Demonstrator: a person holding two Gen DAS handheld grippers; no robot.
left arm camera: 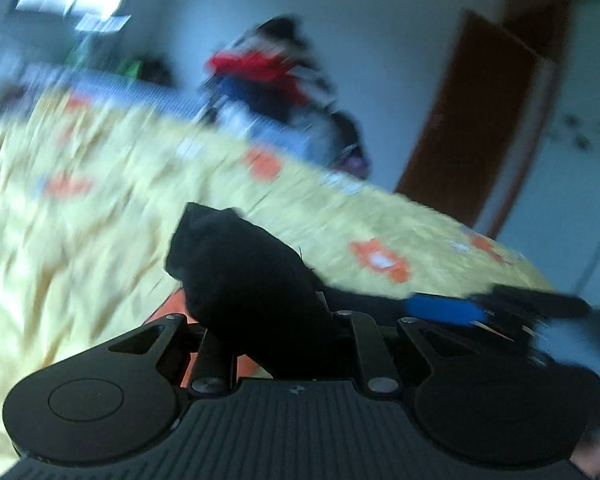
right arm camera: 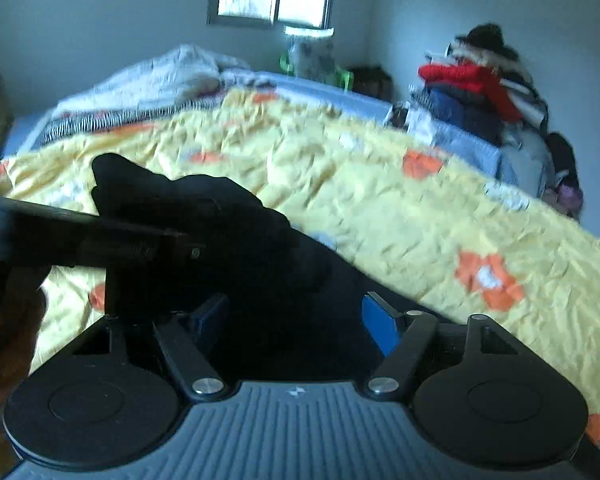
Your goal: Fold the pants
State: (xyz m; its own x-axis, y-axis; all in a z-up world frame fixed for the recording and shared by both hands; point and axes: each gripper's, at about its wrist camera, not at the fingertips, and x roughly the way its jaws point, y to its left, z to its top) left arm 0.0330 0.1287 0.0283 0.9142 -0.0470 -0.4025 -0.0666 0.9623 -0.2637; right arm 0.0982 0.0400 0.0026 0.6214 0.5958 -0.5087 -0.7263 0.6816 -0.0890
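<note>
The black pants (left arm camera: pixel 236 264) bunch up in a dark lump over the yellow quilt (left arm camera: pixel 80 220). My left gripper (left arm camera: pixel 256 320) is shut on that lump, and the cloth hides its fingertips. In the right wrist view the pants (right arm camera: pixel 204 208) lie across the quilt (right arm camera: pixel 380 200) and run down between the two blue pads (right arm camera: pixel 380 328) of my right gripper (right arm camera: pixel 296 320). Its jaws stand wide apart around the cloth and do not pinch it. The left gripper (right arm camera: pixel 140 236) reaches in from the left as a dark bar over the pants. The left wrist view is blurred.
The quilt with orange flowers covers a bed. A crumpled white blanket (right arm camera: pixel 160 76) lies at the head. A pile of clothes (right arm camera: pixel 480 88) with a red garment stands beyond the far side, near a brown door (left arm camera: pixel 472 120). A hand (right arm camera: pixel 8 340) shows at the left edge.
</note>
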